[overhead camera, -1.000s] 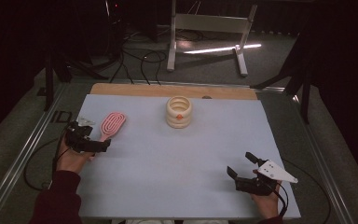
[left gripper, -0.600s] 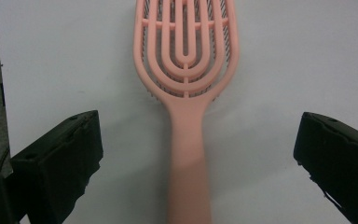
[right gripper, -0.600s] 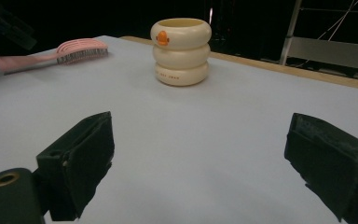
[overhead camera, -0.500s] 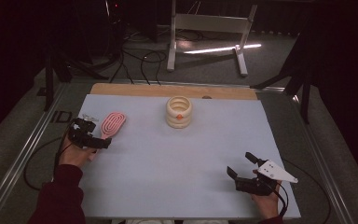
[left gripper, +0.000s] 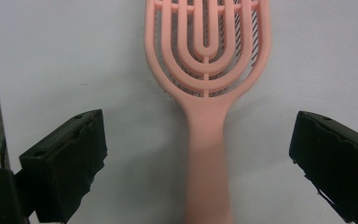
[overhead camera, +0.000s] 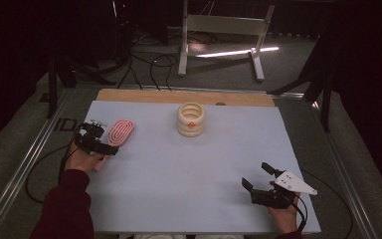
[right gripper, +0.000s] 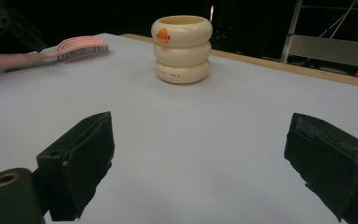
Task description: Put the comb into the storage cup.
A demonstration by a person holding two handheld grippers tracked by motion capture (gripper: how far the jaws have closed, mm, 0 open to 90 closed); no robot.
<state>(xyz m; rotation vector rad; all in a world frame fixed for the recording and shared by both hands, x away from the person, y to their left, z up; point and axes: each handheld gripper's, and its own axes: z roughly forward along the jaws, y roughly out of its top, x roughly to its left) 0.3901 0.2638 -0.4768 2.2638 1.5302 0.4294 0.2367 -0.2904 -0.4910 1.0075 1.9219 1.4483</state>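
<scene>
Near the table's left edge, the left gripper [overhead camera: 95, 143] is hovering over the brush [left gripper: 207, 93], jaws spread astride its handle, not gripping. Nothing appears lifted yet. Right gripper [overhead camera: 261, 184] is idling, spread, near the front-right corner; cup [overhead camera: 191, 119] is standing mid-rear.

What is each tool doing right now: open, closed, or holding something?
Left tool: open, jaws either side of the pink hairbrush handle, not gripping it.
Right tool: open, holding nothing, facing the cream holder.
</scene>
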